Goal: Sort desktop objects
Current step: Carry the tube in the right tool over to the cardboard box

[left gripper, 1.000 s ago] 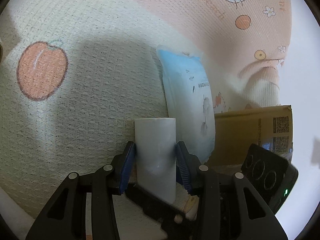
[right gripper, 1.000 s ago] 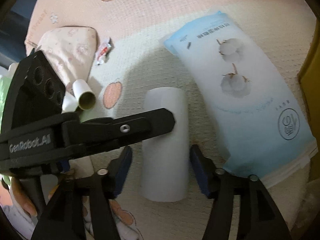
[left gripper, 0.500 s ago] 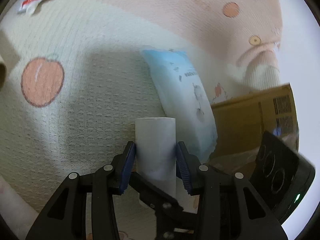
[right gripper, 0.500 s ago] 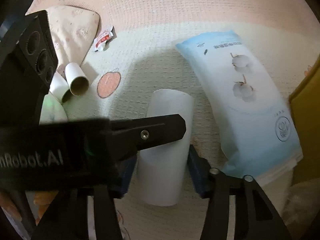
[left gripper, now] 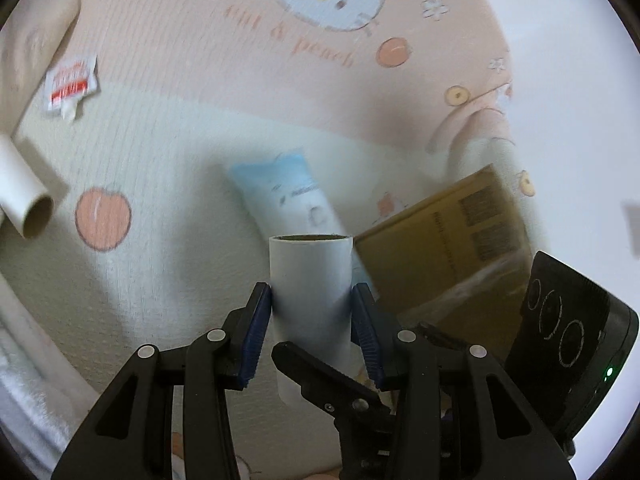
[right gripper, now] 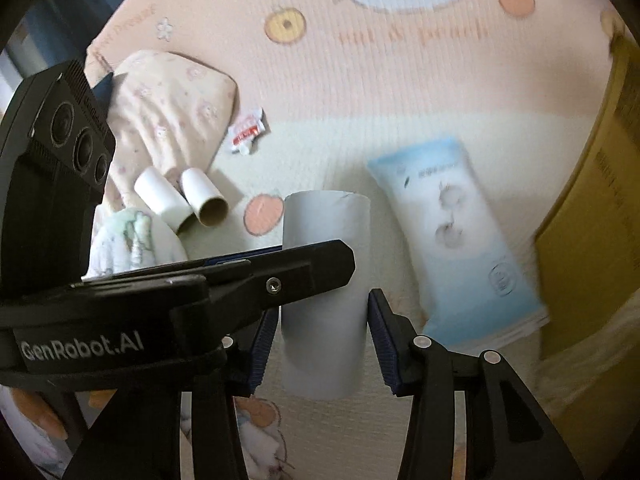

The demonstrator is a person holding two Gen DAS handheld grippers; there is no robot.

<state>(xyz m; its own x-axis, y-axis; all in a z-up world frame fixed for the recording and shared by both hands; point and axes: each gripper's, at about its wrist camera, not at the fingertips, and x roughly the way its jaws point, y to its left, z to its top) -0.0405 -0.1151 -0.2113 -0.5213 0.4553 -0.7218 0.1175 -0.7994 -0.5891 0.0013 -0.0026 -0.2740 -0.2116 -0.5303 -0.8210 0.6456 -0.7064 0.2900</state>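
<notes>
Two claws (left gripper: pixel 311 328) (right gripper: pixel 320 336) clamp one white roll (right gripper: pixel 324 280); two bare tubes (right gripper: pixel 188 200), one wipes pack (right gripper: pixel 452 240).

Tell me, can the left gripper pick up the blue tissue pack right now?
Probably not yet. The left gripper is shut on the white roll, so its jaws are full. The blue tissue pack lies just beyond the roll with nothing on top.

Wipes pack (right gripper: pixel 456 248) lies between roll (right gripper: pixel 324 280) and box (right gripper: pixel 592 216) (both tubes (right gripper: pixel 184 200) leftward)
</notes>
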